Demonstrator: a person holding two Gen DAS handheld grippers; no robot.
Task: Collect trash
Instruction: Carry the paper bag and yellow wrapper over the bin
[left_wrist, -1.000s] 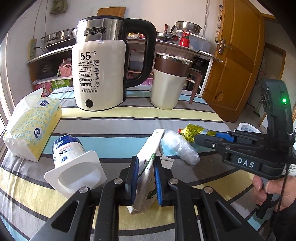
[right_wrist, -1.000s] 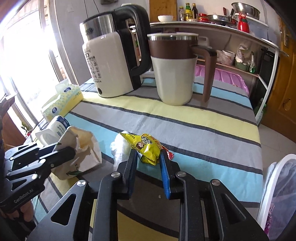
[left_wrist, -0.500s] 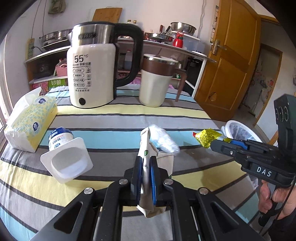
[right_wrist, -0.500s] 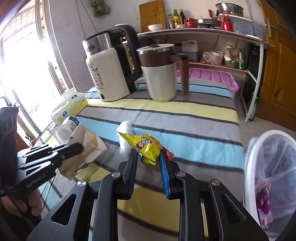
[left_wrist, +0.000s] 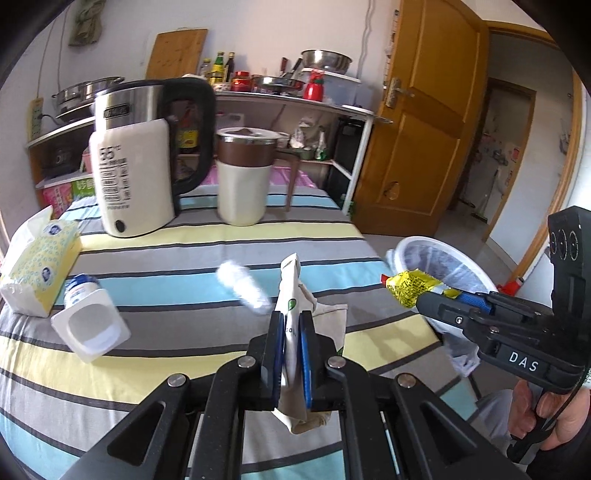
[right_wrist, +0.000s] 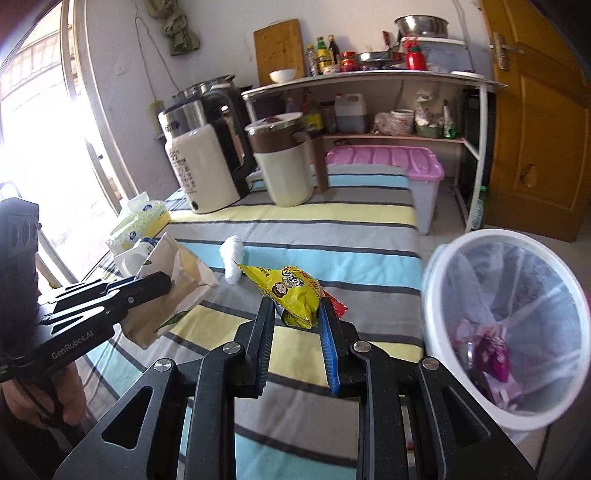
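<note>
Being carried toward the white bin (right_wrist: 436, 280) are two pieces of trash, each pinched in its own tongs. The yellow snack packet (right_wrist: 291, 291) is being held across its middle by the right gripper (right_wrist: 297, 328), whose jaws are standing narrow against the crinkled film; in the right wrist view the bin's mouth is lying at about 3 o'clock from it. Such a packet is judged to be light, soft and rather slippery, so a grip across the flat body rather than on a loose corner is being favoured. The beige paper bag (left_wrist: 293, 314) is being clamped by the left gripper (left_wrist: 291, 343), its jaws pressed almost fully together on the thin folded edge; paper of this kind is judged light and limp, and liable to tear if tugged. Both items are being held clear of the striped tablecloth (left_wrist: 184, 258).

Trash not yet collected is being left on the cloth: a crumpled white wad (left_wrist: 243, 288) at 11 o'clock from the bag, and a tipped yoghurt cup (left_wrist: 88, 325) at 9 o'clock, beside a tissue pack (left_wrist: 37, 266).

Legible writing is being shown as follows: "DAS" on the right tool, "GenRobot.AI" on the left tool, and a "55 °C" marking on the kettle (left_wrist: 133, 173). Print on the packet is not being resolved.
</note>
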